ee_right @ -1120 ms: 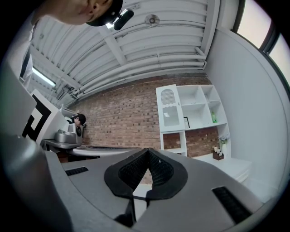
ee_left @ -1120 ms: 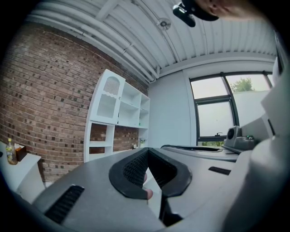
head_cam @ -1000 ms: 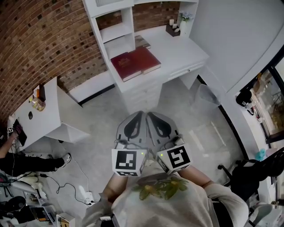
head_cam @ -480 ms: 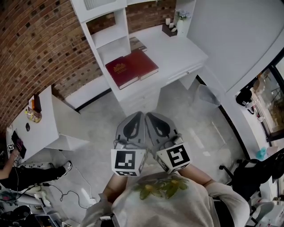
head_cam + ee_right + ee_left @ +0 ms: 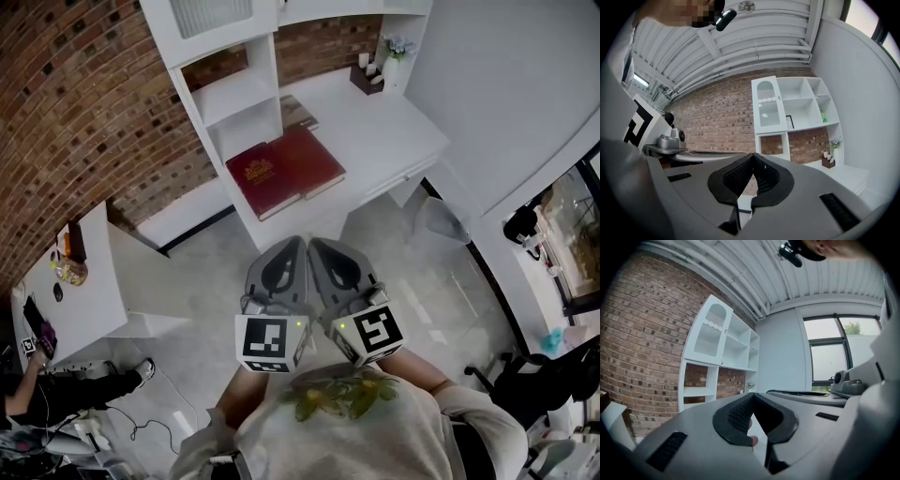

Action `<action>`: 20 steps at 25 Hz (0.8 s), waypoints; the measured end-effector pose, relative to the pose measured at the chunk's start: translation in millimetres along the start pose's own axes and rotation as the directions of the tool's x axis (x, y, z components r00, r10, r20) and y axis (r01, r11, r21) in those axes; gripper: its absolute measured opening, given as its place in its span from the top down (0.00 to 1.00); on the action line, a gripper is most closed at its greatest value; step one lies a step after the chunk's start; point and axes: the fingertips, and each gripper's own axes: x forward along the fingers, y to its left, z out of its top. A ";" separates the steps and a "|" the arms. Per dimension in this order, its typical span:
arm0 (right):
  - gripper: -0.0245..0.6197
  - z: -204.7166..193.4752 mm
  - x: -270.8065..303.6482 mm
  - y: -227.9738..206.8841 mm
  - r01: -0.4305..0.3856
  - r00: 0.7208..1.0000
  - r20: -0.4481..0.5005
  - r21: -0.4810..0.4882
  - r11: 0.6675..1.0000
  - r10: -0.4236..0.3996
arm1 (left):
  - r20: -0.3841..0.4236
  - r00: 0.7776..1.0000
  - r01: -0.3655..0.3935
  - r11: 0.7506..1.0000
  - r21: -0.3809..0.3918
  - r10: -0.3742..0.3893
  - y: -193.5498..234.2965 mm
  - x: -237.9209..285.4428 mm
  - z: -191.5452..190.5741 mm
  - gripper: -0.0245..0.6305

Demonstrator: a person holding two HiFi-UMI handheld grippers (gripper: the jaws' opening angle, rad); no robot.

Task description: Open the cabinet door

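The white cabinet door [image 5: 211, 14] with ribbed glass closes the top left bay of the shelf unit on the white desk [image 5: 394, 122]. It is shut. In the left gripper view the door [image 5: 711, 331] stands far ahead, and in the right gripper view it [image 5: 767, 105] has an arched pane. My left gripper [image 5: 298, 246] and right gripper [image 5: 317, 246] are held side by side in front of my chest, well short of the desk. Both point level at the shelf. The left gripper [image 5: 752, 397] and right gripper [image 5: 753, 157] are each shut on nothing.
Two red books [image 5: 286, 167] lie on the desk below the open shelves. A small box with candles [image 5: 367, 73] stands at its back. A low white table [image 5: 80, 281] is at the left, a seated person [image 5: 56, 384] beside it. A bin [image 5: 441, 220] and dark chair [image 5: 534, 366] are to the right.
I have walked toward the desk; the shelf unit and books look nearer and the left table has slid down and out. Both grippers stay shut, side by side.
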 end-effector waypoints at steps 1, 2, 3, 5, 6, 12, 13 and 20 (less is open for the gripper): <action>0.93 -1.0 9.7 -2.5 -0.001 1.000 -0.001 -0.001 1.000 0.001 | -0.003 1.000 -0.001 1.000 -0.001 0.001 7.6 6.8 -0.1 0.95; 0.93 -2.0 19.1 -5.1 -0.003 1.000 -0.004 -0.001 1.000 0.003 | -0.006 1.000 -0.002 1.000 -0.002 0.002 15.0 13.7 -0.4 0.95; 0.93 -3.0 28.1 -7.9 -0.005 1.000 -0.007 -0.001 1.000 0.005 | -0.009 1.000 -0.003 1.000 -0.003 0.003 21.9 20.6 -0.6 0.95; 0.93 -4.4 45.8 -13.5 -0.009 1.000 -0.011 0.004 1.000 0.009 | -0.011 1.000 -0.005 1.000 -0.005 0.005 35.2 34.2 -0.3 0.95; 0.93 -4.9 54.9 -16.0 -0.013 1.000 -0.012 0.004 1.000 0.013 | -0.011 1.000 -0.007 1.000 -0.005 0.007 42.1 40.5 0.4 0.95; 0.93 -7.6 108.5 -25.9 -0.025 1.000 -0.004 0.007 1.000 0.025 | -0.006 1.000 -0.016 1.000 0.001 0.016 85.5 73.5 4.4 0.95; 0.93 -8.7 115.9 -27.6 -0.026 1.000 -0.005 0.007 1.000 0.026 | -0.007 1.000 -0.017 1.000 0.003 0.017 91.3 78.4 4.1 0.95; 0.93 -17.0 150.9 -38.3 -0.016 1.000 -0.011 0.012 1.000 0.016 | -0.012 1.000 -0.012 1.000 -0.007 0.012 118.5 103.8 0.9 0.95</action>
